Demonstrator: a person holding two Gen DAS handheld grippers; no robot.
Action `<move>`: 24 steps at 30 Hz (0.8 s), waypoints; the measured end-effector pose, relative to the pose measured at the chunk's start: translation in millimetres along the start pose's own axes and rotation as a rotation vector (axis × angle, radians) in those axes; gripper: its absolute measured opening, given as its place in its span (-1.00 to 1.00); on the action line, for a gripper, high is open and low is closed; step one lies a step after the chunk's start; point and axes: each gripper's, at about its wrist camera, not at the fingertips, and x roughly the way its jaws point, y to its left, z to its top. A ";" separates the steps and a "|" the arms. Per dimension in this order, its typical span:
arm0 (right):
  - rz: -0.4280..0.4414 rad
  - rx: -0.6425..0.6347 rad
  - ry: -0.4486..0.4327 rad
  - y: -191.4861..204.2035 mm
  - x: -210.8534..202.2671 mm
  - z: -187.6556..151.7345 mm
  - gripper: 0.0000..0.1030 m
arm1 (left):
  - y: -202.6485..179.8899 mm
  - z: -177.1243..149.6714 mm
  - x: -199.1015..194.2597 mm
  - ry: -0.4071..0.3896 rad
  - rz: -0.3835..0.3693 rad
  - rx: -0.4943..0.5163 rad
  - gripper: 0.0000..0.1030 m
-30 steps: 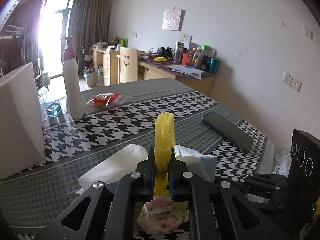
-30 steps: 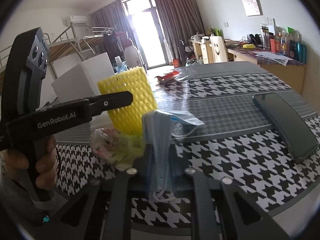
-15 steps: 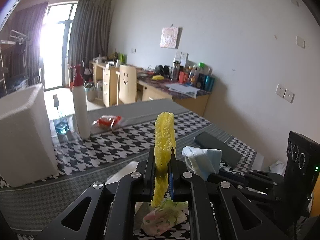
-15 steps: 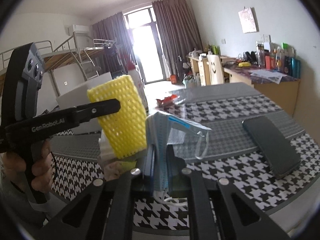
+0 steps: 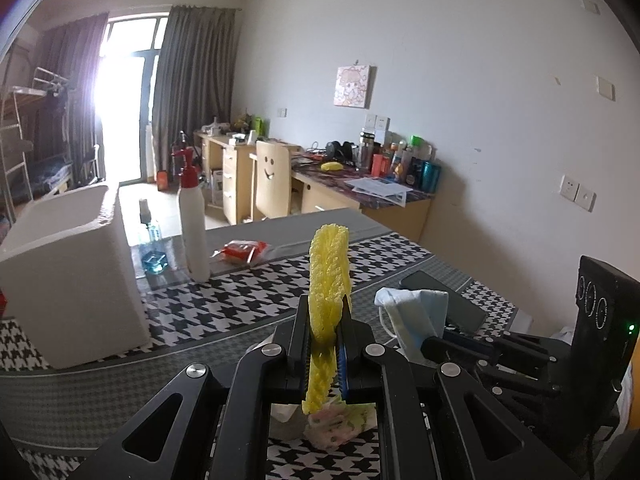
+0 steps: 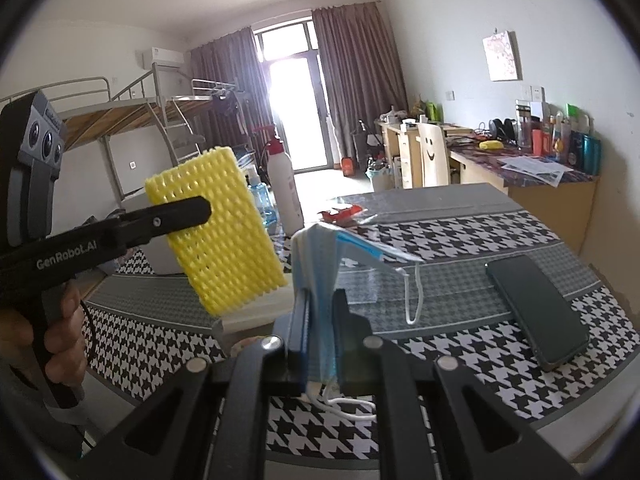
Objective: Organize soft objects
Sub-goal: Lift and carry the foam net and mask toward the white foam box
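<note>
My left gripper (image 5: 325,312) is shut on a yellow foam net sleeve (image 5: 329,272) and holds it upright above the table; the sleeve also shows in the right wrist view (image 6: 224,228). My right gripper (image 6: 318,300) is shut on a light blue face mask (image 6: 320,264), lifted above the table, its ear loop hanging down. The mask shows in the left wrist view (image 5: 416,316), to the right of the sleeve. A floral wrapped soft packet (image 5: 340,426) lies on the table below the left gripper. A white box (image 5: 68,280) stands at the left.
A black phone (image 6: 536,312) lies on the houndstooth tablecloth (image 6: 460,240) at the right. A white pump bottle (image 5: 192,224), a blue glass bottle (image 5: 154,256) and a red packet (image 5: 244,250) stand further back. White tissue (image 6: 256,308) lies under the sleeve.
Both grippers have risen higher above the table with the sleeve and the mask. The floral packet and tissue stay on the table below.
</note>
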 end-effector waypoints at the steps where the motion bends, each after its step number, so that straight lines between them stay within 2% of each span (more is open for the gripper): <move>1: 0.000 -0.003 -0.002 1.5 -0.2 0.4 -0.74 | -0.1 0.8 -2.4 -0.004 0.002 0.002 -0.79; 12: 0.018 -0.036 -0.013 18.9 2.2 14.4 -0.74 | 15.0 7.8 -18.0 -0.022 0.077 0.000 -0.79; 24: 0.047 -0.075 -0.026 37.0 12.7 36.7 -0.74 | 35.7 23.1 -27.2 -0.059 0.101 0.009 -0.79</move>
